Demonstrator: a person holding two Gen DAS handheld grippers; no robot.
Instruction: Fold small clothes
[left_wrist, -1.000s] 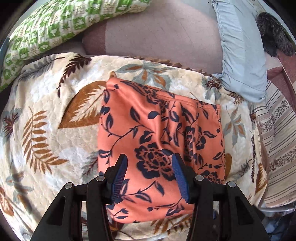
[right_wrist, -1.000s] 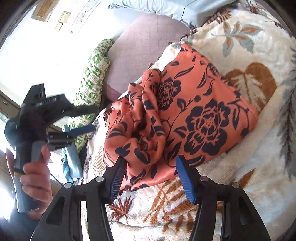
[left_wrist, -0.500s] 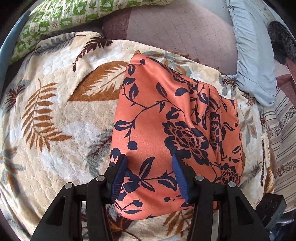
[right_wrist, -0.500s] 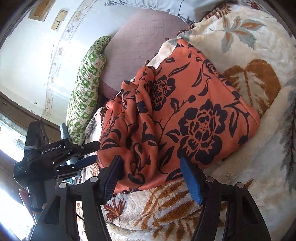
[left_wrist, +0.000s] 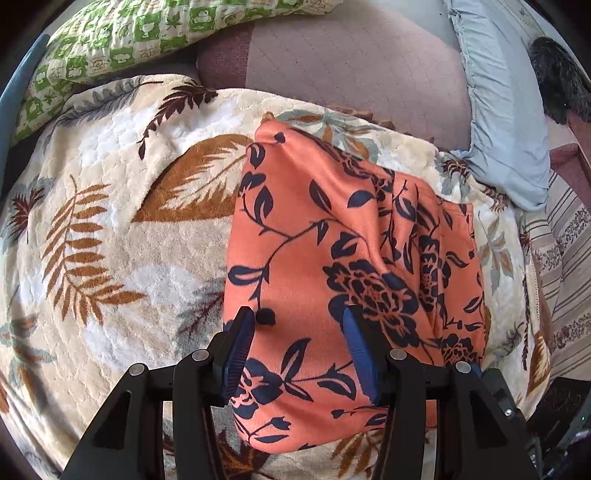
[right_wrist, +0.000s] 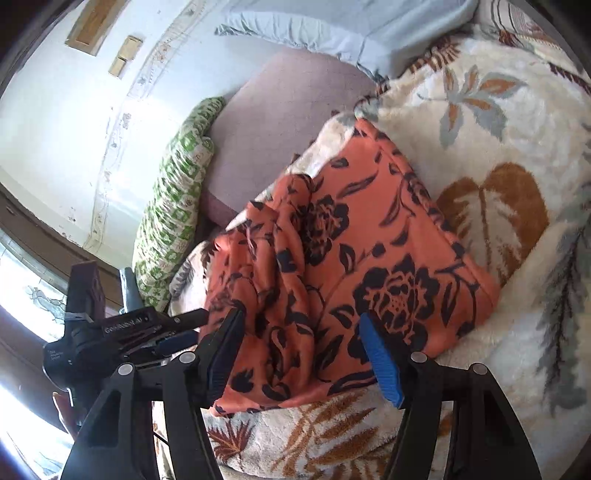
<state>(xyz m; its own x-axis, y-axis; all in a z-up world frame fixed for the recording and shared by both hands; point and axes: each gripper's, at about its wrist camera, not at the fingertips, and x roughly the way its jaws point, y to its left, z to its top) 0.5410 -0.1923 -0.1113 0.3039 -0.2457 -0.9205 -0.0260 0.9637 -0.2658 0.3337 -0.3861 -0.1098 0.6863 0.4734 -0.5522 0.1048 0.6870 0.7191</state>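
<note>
Left wrist view: green pillow (left_wrist: 110, 40) at far left; leaf-print blanket (left_wrist: 110, 240) beneath; orange floral garment (left_wrist: 332, 258) lies folded on the blanket. Left gripper (left_wrist: 301, 350) hovers over its near edge, jaws wide apart, holding nothing. Blue pillow (left_wrist: 506, 110) at right. Right wrist view: right gripper (right_wrist: 306, 354) likewise spread wide and unloaded above the garment's bunched side.

Pretty clearly someone's bedroom at home: a bed covered with a fuzzy leaf-print blanket (left_wrist: 122, 236), a green patterned pillow (left_wrist: 122, 40), a pale blue pillow (left_wrist: 502, 122), plus a painted wall (right_wrist: 74, 122) with light switches (right_wrist: 125, 55).
</note>
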